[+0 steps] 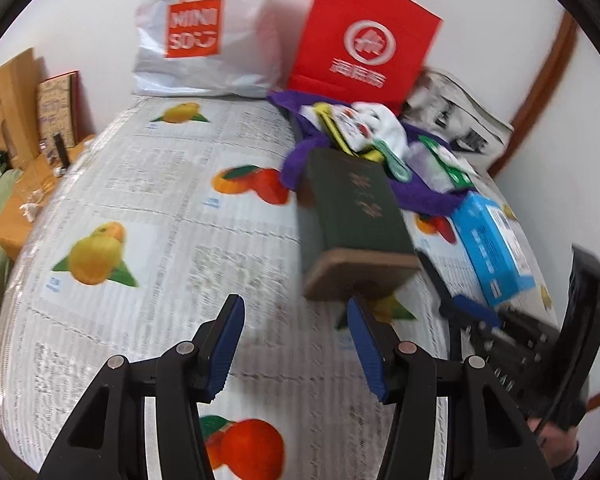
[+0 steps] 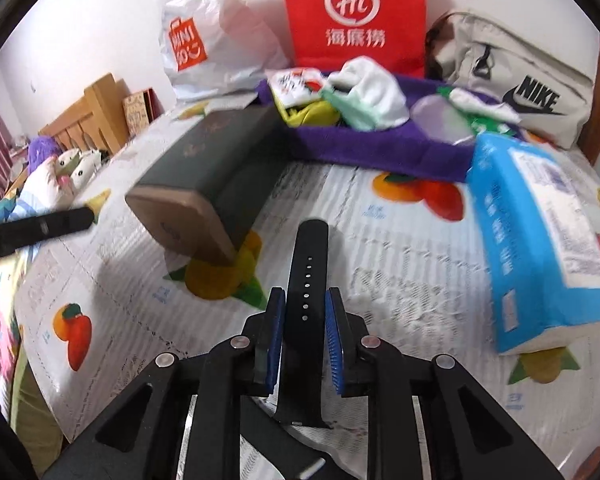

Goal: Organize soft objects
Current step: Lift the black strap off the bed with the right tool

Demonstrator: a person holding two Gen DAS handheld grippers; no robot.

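My right gripper [image 2: 305, 304] is shut on a black watch strap [image 2: 307, 276] that sticks forward above the fruit-print cover; in the left wrist view the strap [image 1: 434, 276] and that gripper [image 1: 466, 312] show at the right. My left gripper [image 1: 296, 316] is open and empty above the cover. A purple towel [image 2: 380, 148] at the back holds a pile of soft items: white cloth [image 2: 374, 80], green and yellow packets. The towel also shows in the left wrist view [image 1: 420, 196].
A dark green book [image 2: 216, 160] lies tilted in the middle [image 1: 352, 208]. A blue tissue pack [image 2: 540, 240] lies at the right. A white Miniso bag [image 1: 204, 28], a red paper bag [image 2: 356, 16] and a grey Nike bag [image 2: 520, 80] stand against the wall. A wooden bedside stand [image 1: 16, 216] is left.
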